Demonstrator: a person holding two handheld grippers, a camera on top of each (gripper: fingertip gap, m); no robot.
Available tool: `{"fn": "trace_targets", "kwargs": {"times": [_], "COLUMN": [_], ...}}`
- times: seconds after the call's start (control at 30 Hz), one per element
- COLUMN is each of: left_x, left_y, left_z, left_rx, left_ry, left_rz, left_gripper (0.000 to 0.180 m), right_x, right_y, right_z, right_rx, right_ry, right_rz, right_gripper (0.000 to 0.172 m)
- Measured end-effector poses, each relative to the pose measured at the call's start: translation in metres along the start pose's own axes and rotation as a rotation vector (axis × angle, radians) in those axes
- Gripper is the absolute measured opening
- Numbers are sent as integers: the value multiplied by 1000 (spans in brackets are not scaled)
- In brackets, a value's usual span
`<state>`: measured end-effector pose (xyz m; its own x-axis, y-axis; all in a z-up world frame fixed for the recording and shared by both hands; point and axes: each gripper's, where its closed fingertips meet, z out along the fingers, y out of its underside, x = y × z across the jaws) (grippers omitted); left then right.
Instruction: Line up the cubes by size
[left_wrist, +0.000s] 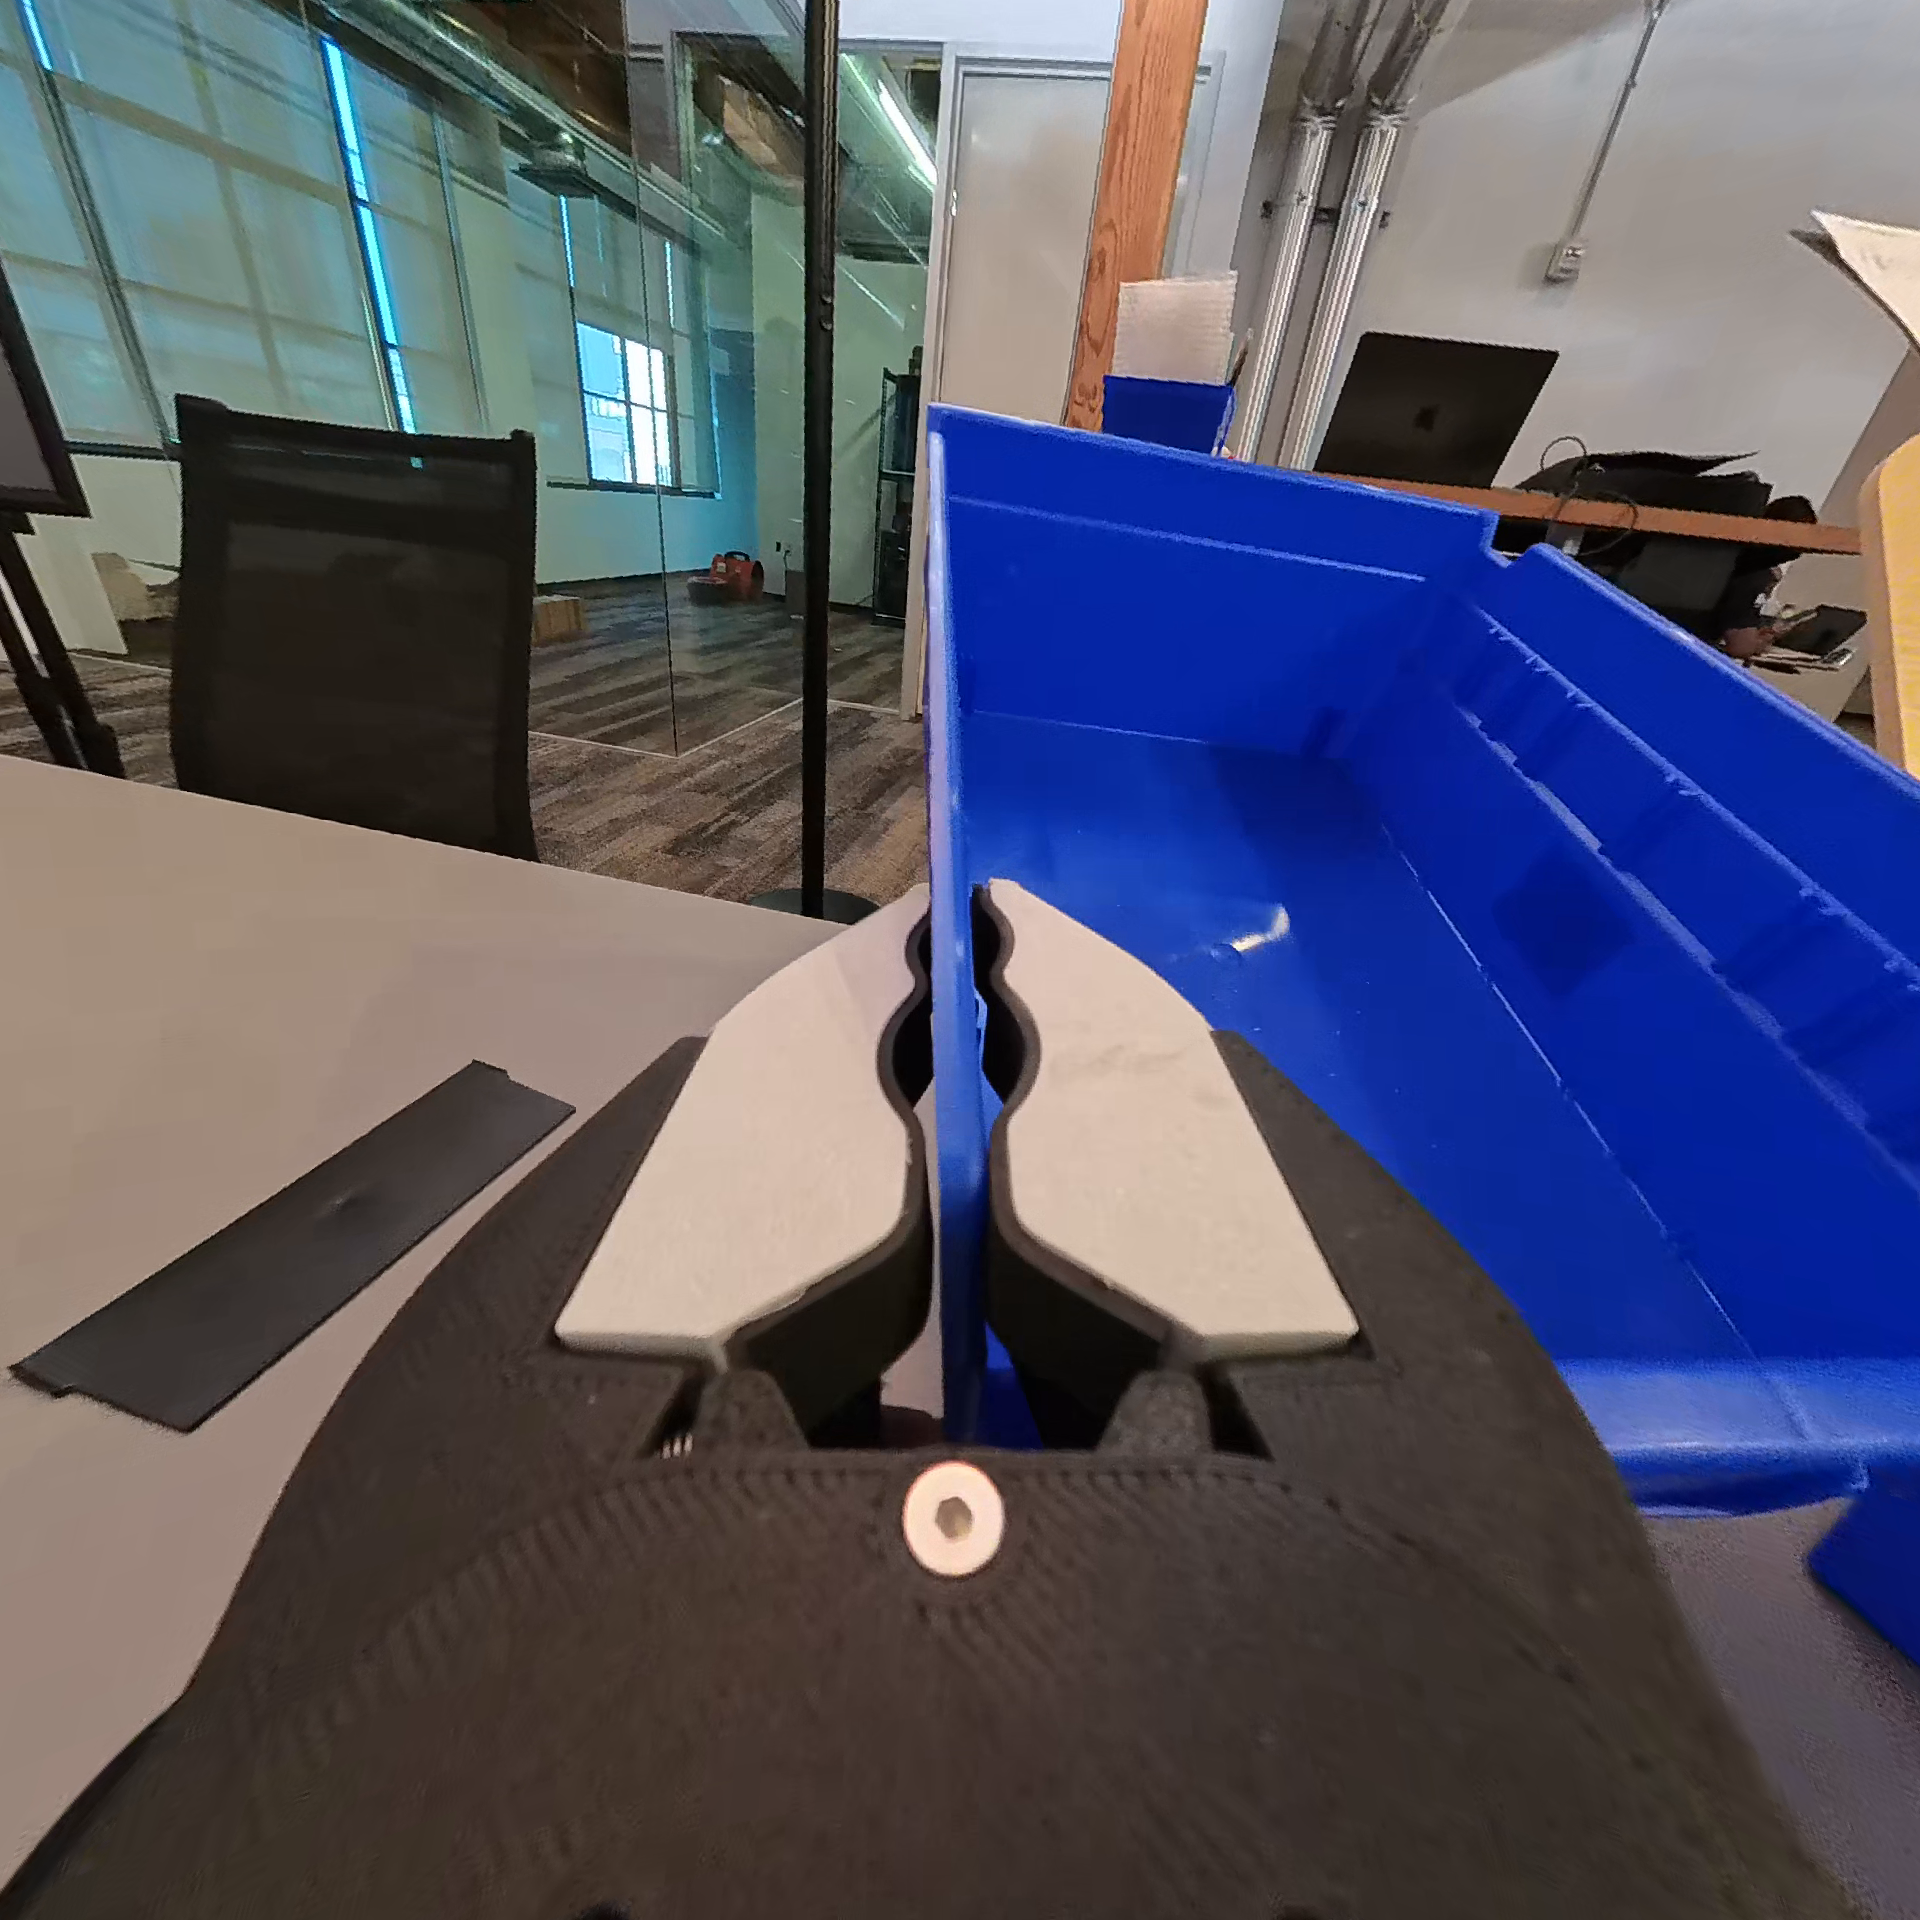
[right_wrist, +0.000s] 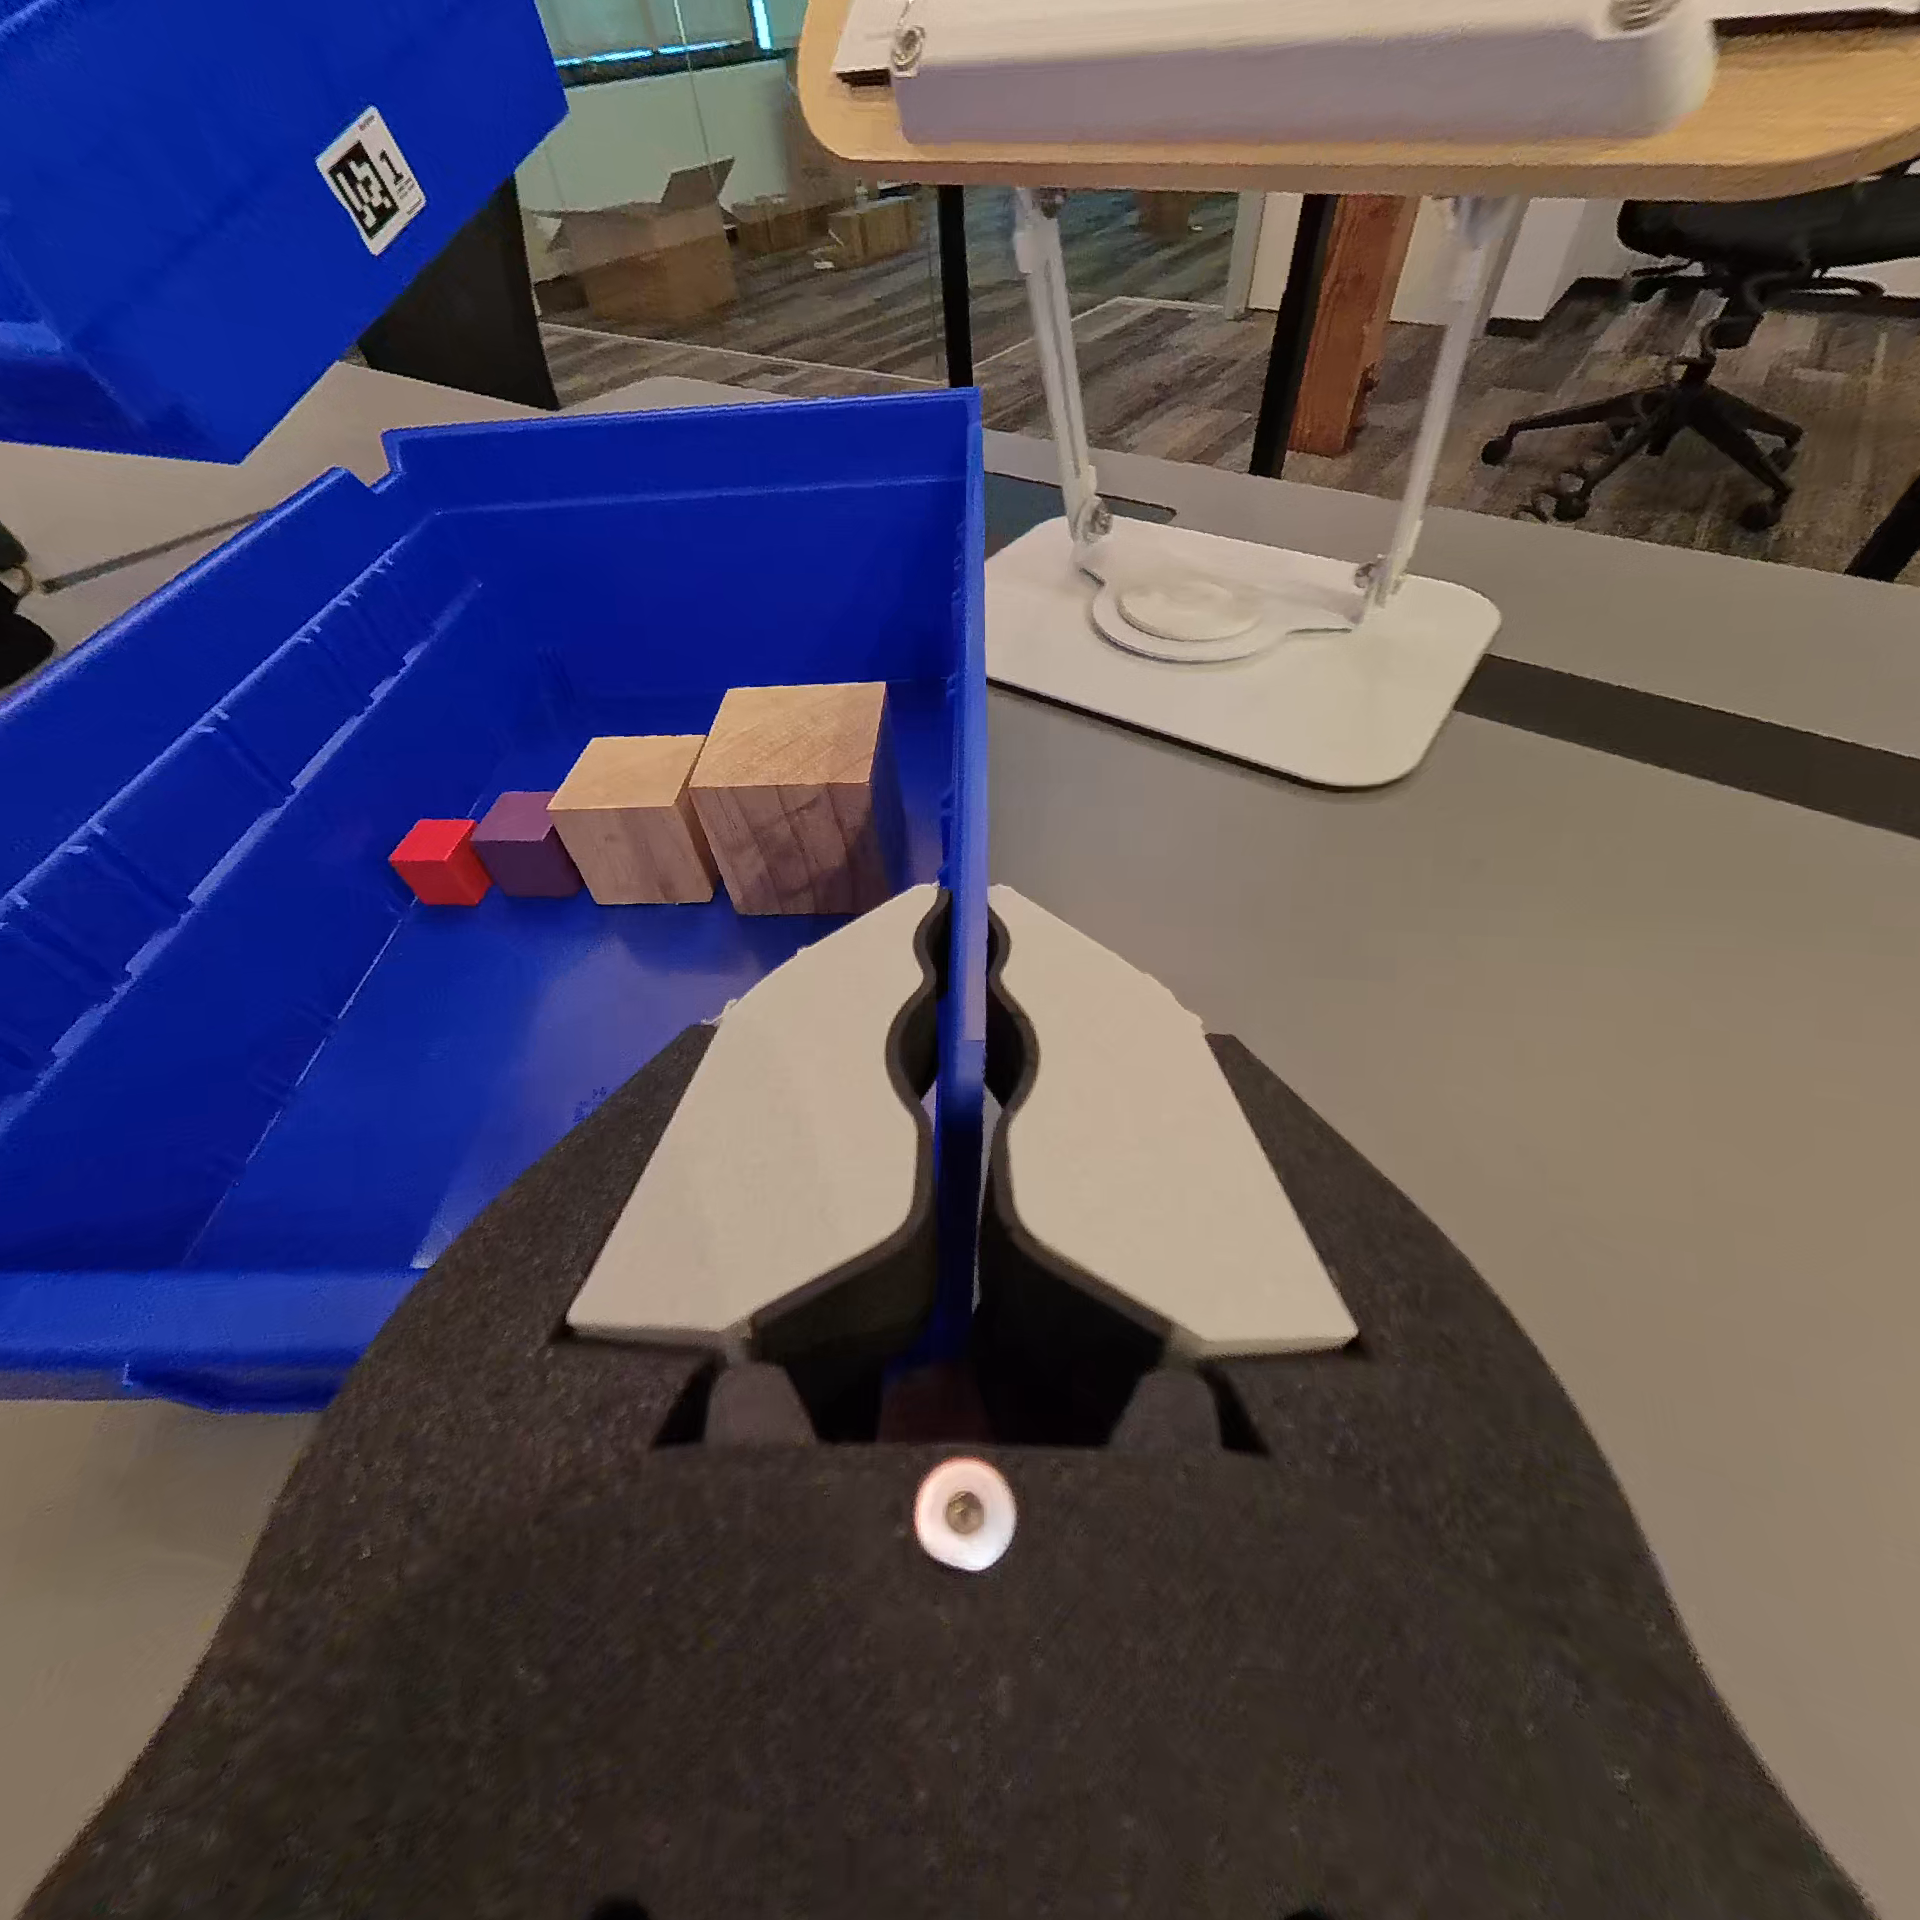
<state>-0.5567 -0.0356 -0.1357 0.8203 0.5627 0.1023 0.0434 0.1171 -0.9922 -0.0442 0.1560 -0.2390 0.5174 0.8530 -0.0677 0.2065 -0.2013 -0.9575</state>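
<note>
Nearest in the left wrist view, the left gripper (left_wrist: 951, 904) clamped on the left wall of a deep blue plastic bin (left_wrist: 1195, 644), grey fingers (left_wrist: 790, 1122) pressed to either face of the wall. In the right wrist view, the right gripper (right_wrist: 966, 899) likewise shut on the bin's right wall, pads either side of the thin blue edge.

Inside, toward the far right corner, four cubes in one row, each touching or just beside the next: small red cube (right_wrist: 438, 860), purple cube (right_wrist: 525, 842), pale wooden cube (right_wrist: 634, 816), large darker wooden cube (right_wrist: 795, 795), the largest just beside the right wall. Ordering looks finished; step in hand seems to be carrying or setting down the bin. Next move calls for both grips level and in step, lest the row slide.

Beneath, a grey tabletop (right_wrist: 1455, 1039); a flat black strip (left_wrist: 291, 1242) lying left. Farther right, a white lamp stand (right_wrist: 1247, 644). A second blue bin (right_wrist: 208, 208) at far left. Beyond, glass partitions, a black mesh chair (left_wrist: 353, 613), patterned carpet.
</note>
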Motion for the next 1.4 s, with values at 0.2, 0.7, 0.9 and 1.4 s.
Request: {"fn": "trace_targets", "kwargs": {"times": [0.2,0.7,0.9,1.4], "left_x": [-8,-14,-12,79], "left_y": [-7,-22,-29,-75], "left_z": [-5,-13,-15,-24], "left_rx": [20,60,80,188], "left_ry": [-14,-20,-10,233], "left_rz": [-11,-32,-44,3], "left_gripper": [4,4,4,4], "right_x": [-22,-59,-72,-57], "right_y": [-8,-29,-36,-63], "right_z": [32,114,144,63], "right_rx": [-2,9,12,85], "right_ry": [-35,-32,-28,-47], "right_rz": [-5,23,27,-166], "right_gripper": [1,1,2,44]}}
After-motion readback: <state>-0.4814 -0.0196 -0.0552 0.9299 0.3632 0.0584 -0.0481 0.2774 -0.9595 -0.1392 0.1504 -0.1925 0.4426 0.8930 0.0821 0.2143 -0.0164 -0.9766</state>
